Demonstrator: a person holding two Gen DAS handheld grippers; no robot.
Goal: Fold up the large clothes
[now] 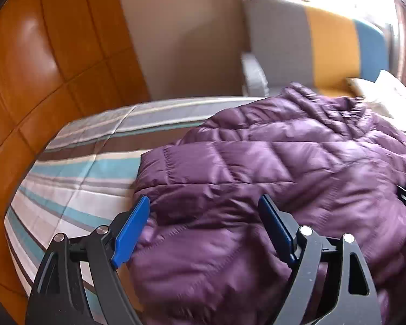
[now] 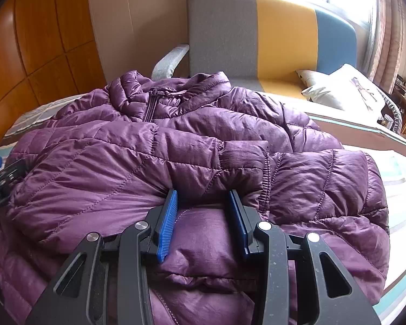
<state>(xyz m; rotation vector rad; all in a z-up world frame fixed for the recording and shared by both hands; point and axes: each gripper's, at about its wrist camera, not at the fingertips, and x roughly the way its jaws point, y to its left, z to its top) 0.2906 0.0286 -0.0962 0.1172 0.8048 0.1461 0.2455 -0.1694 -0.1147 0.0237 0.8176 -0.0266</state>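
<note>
Left gripper: jaws spread wide, poised over the jacket's left edge; nothing gripped
Jacket: purple quilted, laid on the striped bed
Right gripper: jaws partly apart, a jacket fold bulging between the pads

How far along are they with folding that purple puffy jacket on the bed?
Partway, it seems. The jacket lies on the striped bed, zipped near the collar, with both sleeves apparently laid across the front. In hand: the right gripper is open with a bulge of fabric between its fingers; the left gripper is open at the jacket's edge. Left: folding the body into a compact bundle.
</note>
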